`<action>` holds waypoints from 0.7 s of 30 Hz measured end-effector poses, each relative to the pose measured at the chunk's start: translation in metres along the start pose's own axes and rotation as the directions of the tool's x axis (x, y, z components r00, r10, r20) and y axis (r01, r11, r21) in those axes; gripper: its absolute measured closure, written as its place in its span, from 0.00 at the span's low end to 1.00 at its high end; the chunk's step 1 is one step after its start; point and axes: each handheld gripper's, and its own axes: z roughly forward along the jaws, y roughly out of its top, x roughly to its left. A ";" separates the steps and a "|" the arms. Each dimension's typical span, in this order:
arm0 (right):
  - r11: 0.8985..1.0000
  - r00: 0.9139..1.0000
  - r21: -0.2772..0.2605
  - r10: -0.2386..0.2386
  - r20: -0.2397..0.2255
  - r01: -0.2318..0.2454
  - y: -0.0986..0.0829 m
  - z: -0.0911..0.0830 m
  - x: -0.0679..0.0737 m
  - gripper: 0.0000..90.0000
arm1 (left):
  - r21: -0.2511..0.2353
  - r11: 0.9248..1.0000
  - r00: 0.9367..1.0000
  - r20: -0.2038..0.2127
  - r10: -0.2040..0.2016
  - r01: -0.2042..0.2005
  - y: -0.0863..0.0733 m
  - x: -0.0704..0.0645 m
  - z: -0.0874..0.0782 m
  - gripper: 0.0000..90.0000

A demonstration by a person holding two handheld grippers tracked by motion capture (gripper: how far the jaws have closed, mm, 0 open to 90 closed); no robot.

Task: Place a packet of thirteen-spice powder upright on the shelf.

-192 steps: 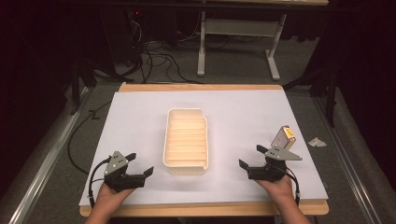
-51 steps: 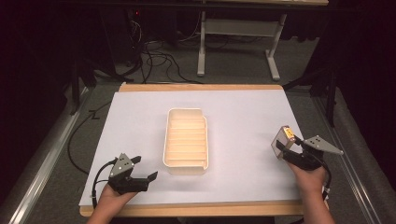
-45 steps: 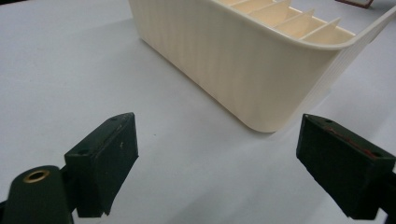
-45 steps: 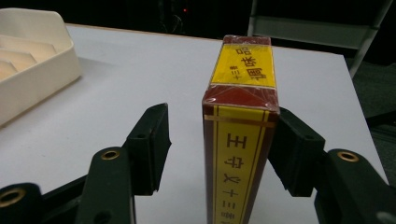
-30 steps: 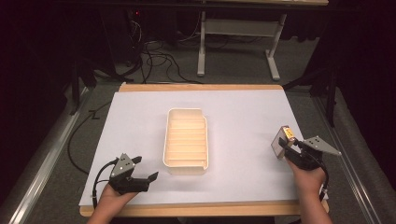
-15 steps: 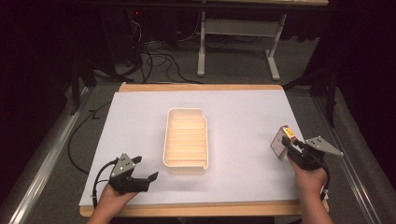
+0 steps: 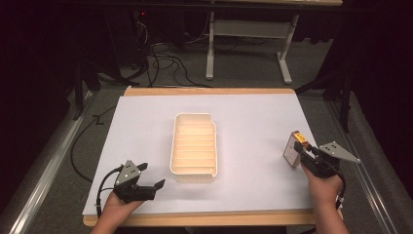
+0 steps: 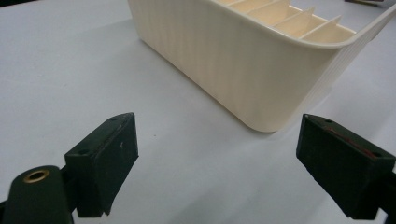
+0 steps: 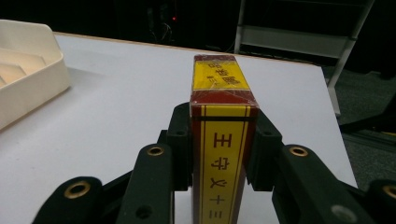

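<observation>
A cream ribbed tray (image 7: 193, 146) with several slots lies in the middle of the white table sheet; its near corner (image 8: 261, 70) fills the top of the left gripper view. My left gripper (image 7: 146, 186) rests at the front left, open, with nothing between its black pads (image 8: 105, 158). At the right edge my right gripper (image 7: 301, 155) is shut on a small red and yellow box (image 7: 293, 147). In the right gripper view the box (image 9: 223, 140) stands upright between the pads (image 9: 180, 135), held just above the sheet.
The white sheet (image 7: 253, 122) covers a wooden table whose front edge (image 7: 209, 218) runs below both hands. Dark floor with cables (image 7: 160, 58) and a grey table frame (image 7: 248, 34) lie beyond the far edge.
Over the last seconds the right gripper swung from the front right to the box and closed on it. In the last second it barely shifts. The left gripper stays put.
</observation>
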 end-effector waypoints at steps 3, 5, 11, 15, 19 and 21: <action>1.000 1.000 -0.001 -0.008 -0.005 0.008 0.002 -0.002 0.002 0.76 | -0.002 1.000 1.000 0.000 -0.002 0.002 0.000 0.000 0.000 0.15; 1.000 1.000 -0.007 -0.016 -0.009 0.016 0.003 -0.003 0.004 0.76 | -0.004 1.000 1.000 0.001 -0.006 0.006 0.001 0.000 0.000 0.15; 0.999 0.999 -0.016 -0.036 -0.023 0.036 0.006 -0.005 0.009 0.76 | -0.003 1.000 1.000 0.002 -0.002 0.002 0.001 0.001 -0.001 0.15; 0.998 0.997 -0.017 -0.054 -0.048 0.053 0.007 -0.005 0.012 0.76 | -0.003 1.000 1.000 0.003 -0.002 0.002 0.001 0.000 0.000 0.15; 0.997 0.995 -0.019 -0.069 -0.070 0.068 0.008 -0.005 0.016 0.76 | -0.003 1.000 1.000 0.003 -0.001 0.001 0.001 0.000 0.000 0.15; 0.997 0.994 -0.024 -0.074 -0.084 0.072 0.009 -0.005 0.018 0.76 | -0.003 1.000 1.000 0.004 -0.001 0.001 0.001 0.000 0.000 0.15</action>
